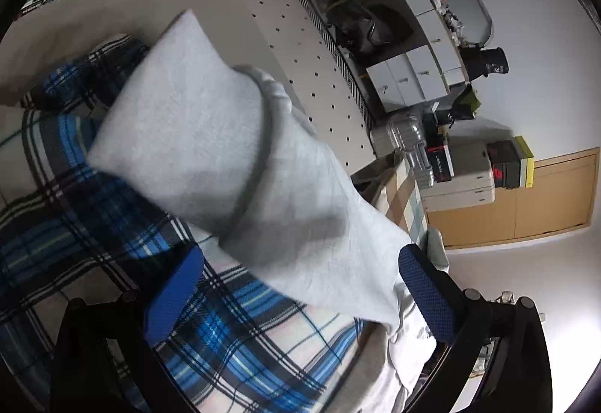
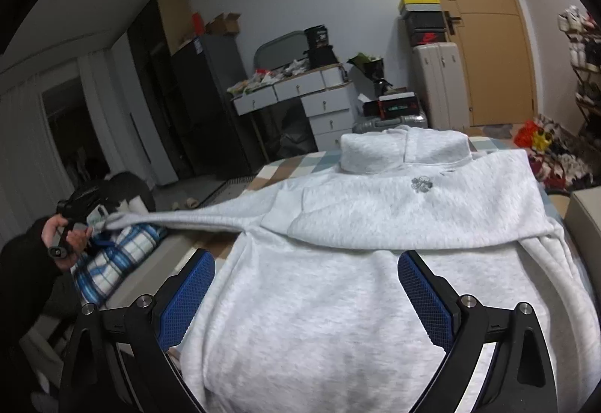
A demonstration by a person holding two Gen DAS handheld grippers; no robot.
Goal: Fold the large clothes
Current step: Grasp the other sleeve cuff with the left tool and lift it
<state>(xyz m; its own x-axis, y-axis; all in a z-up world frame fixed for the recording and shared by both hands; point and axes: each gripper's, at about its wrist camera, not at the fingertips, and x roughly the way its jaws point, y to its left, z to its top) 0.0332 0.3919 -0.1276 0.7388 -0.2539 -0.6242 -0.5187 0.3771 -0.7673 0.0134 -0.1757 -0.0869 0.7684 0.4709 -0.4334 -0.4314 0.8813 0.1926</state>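
Observation:
A light grey hoodie [image 2: 375,225] lies flat on the checked bed cover [image 2: 285,165], hood at the far end. One sleeve [image 2: 195,217] stretches out to the left in mid-air, reaching my left gripper [image 2: 71,221], which a hand [image 2: 60,244] holds. In the left wrist view the sleeve [image 1: 308,206] and its ribbed cuff [image 1: 180,120] fill the space ahead of my left gripper [image 1: 300,296]. Its blue fingers stand wide apart, and the cloth's lower edge runs by the right finger [image 1: 424,296]. My right gripper [image 2: 306,296] hovers open over the hoodie's lower body.
Blue plaid cloth [image 1: 233,338] lies under the left gripper, also seen as plaid cloth [image 2: 112,255] at the bed's left side. White drawers [image 2: 319,93], a suitcase [image 2: 390,123] and a wooden door [image 2: 488,56] stand beyond the bed. A dotted floor mat [image 1: 300,56] lies alongside.

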